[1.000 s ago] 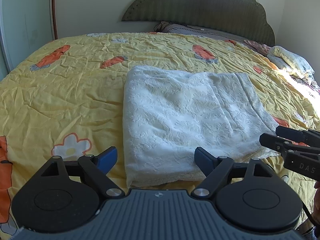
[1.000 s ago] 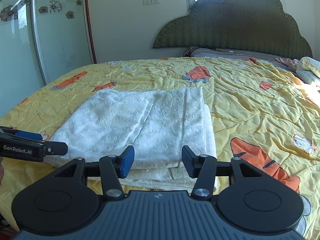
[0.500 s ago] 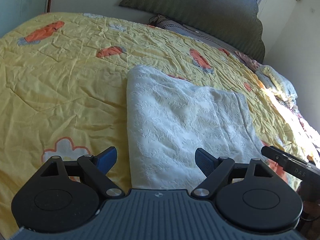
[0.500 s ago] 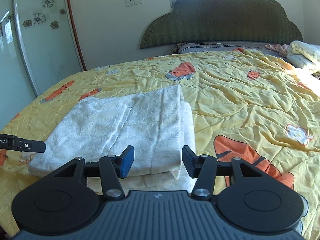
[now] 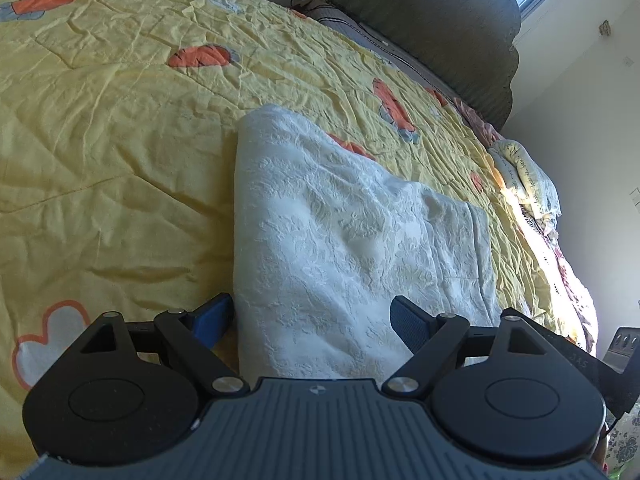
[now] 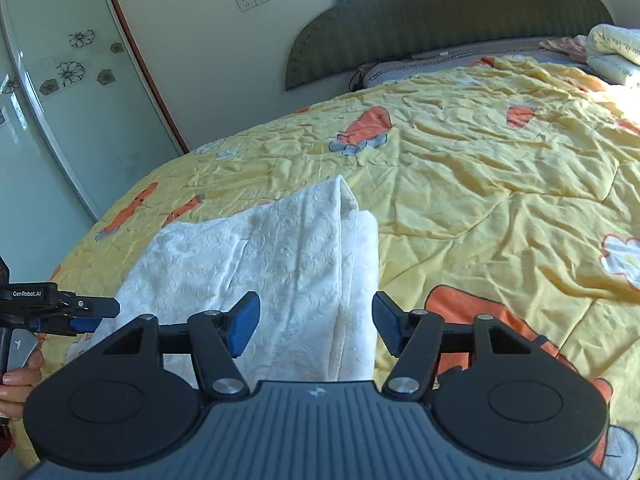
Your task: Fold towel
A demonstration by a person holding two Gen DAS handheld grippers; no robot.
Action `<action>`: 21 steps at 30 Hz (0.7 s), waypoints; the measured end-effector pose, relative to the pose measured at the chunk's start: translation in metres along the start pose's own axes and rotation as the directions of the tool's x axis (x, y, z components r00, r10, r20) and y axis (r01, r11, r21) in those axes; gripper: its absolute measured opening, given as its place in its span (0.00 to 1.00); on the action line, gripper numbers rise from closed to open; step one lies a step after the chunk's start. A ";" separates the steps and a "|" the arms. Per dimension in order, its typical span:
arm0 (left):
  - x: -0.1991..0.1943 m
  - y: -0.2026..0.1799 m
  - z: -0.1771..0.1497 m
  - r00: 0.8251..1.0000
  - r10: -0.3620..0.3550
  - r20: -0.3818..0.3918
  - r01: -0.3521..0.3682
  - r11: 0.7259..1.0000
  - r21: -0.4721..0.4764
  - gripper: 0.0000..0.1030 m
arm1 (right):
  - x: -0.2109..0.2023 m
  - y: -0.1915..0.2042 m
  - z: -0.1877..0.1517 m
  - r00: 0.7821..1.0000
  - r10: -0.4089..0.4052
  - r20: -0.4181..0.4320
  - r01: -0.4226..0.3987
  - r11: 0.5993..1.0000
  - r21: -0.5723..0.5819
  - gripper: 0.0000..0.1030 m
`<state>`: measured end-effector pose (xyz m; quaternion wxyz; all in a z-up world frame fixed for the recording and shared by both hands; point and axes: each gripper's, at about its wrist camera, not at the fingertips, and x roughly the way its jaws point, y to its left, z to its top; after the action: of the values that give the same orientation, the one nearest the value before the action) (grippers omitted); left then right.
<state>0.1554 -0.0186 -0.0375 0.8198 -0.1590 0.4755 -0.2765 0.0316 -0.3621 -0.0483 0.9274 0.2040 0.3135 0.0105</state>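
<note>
A white embossed towel (image 5: 340, 240) lies folded in layers on the yellow bedspread (image 5: 100, 140). My left gripper (image 5: 310, 322) is open and straddles the towel's near left edge, its blue left pad on the bedspread side. In the right wrist view the same towel (image 6: 288, 264) shows stacked layers along its right side. My right gripper (image 6: 316, 324) is open over the towel's near right corner, the cloth lying between its fingers. The left gripper (image 6: 76, 312) appears at the left edge of that view, held by a hand (image 6: 16, 380).
The bedspread (image 6: 500, 200) carries orange carrot and white flower prints. A dark green headboard (image 6: 440, 12) stands at the far end with pillows and a folded quilt (image 5: 524, 176). A glass sliding door (image 6: 52, 120) stands left of the bed.
Both grippers have moved forward and down, closer to the towel's near edge, and tilted. The towel's near edge now runs under both gripper bodies. Jaws stay open.
</note>
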 end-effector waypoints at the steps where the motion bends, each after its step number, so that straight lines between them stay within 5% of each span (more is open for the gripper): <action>1: 0.001 0.000 0.000 1.000 -0.008 0.003 0.008 1.000 0.002 0.84 | 0.005 -0.006 0.000 1.000 -0.011 -0.012 0.011 1.000 0.023 0.62; 4: 0.007 -0.001 0.005 1.000 -0.028 -0.001 0.028 0.999 0.031 0.85 | 0.022 -0.029 0.003 0.990 0.123 -0.063 -0.113 0.984 0.140 0.64; 6: 0.013 0.003 0.008 0.998 -0.058 -0.005 0.058 0.998 0.036 0.87 | 0.036 -0.040 0.005 0.958 0.273 -0.091 -0.250 0.945 0.212 0.64; 9: 0.022 0.007 0.015 0.995 -0.102 0.008 0.102 0.995 0.010 0.86 | 0.057 -0.049 0.011 0.925 0.367 -0.100 -0.337 0.913 0.231 0.64; 11: 0.024 0.007 0.018 0.996 -0.092 0.020 0.092 0.996 -0.003 0.72 | 0.069 -0.059 0.015 0.907 0.416 -0.069 -0.376 0.872 0.314 0.58; 12: 0.024 0.004 0.018 0.998 -0.060 0.026 0.060 0.998 0.005 0.55 | 0.072 -0.061 0.017 0.910 0.408 -0.068 -0.364 0.867 0.339 0.52; 13: 0.024 0.001 0.018 0.999 -0.022 0.028 0.021 0.999 0.032 0.50 | 0.074 -0.059 0.017 0.919 0.385 -0.081 -0.339 0.879 0.335 0.35; 15: 0.021 -0.004 0.013 0.998 0.021 0.056 -0.026 0.996 0.084 0.31 | 0.069 -0.045 0.016 0.936 0.341 -0.085 -0.309 0.915 0.261 0.30; 18: 0.009 -0.012 0.006 0.990 0.051 0.130 -0.067 0.990 0.124 0.15 | 0.048 -0.022 0.019 0.952 0.300 -0.061 -0.287 0.944 0.162 0.20; 21: -0.007 -0.023 0.003 0.979 0.059 0.197 -0.090 0.984 0.154 0.10 | 0.031 0.006 0.033 0.957 0.287 -0.030 -0.285 0.956 0.070 0.18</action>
<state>0.1481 -0.0324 -0.0196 0.8818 -0.0996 0.3761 -0.2667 0.0759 -0.3641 -0.0401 0.9026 0.2767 0.2994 0.1384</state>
